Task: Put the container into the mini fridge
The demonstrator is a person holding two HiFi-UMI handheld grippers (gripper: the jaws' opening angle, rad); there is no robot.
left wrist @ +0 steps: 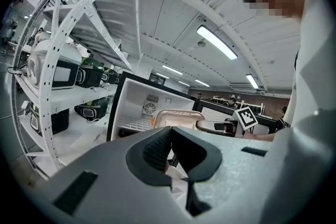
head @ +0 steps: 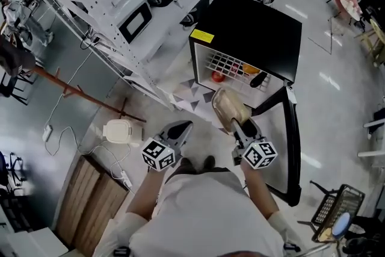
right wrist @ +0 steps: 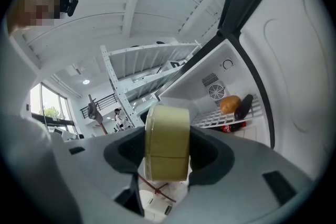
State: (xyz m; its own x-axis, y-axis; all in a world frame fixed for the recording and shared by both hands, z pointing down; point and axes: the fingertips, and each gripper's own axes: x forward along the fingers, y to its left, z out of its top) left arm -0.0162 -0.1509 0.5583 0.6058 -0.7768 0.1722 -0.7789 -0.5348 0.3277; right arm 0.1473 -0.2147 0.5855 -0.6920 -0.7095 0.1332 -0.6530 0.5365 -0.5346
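The right gripper (head: pixel 238 123) clamped a beige rounded plastic container (head: pixel 227 106), holding it just before the open black mini fridge (head: pixel 258 27). The left gripper (head: pixel 181 127) hung beside it, its jaws closed together on nothing.

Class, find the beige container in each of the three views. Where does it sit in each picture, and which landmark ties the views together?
Head view: container just right of centre, below the open mini fridge.
Left gripper view: centre, in front of the fridge's white interior.
Right gripper view: low centre, clamped between the jaws.
Shared landmark: the mini fridge, open in all three.
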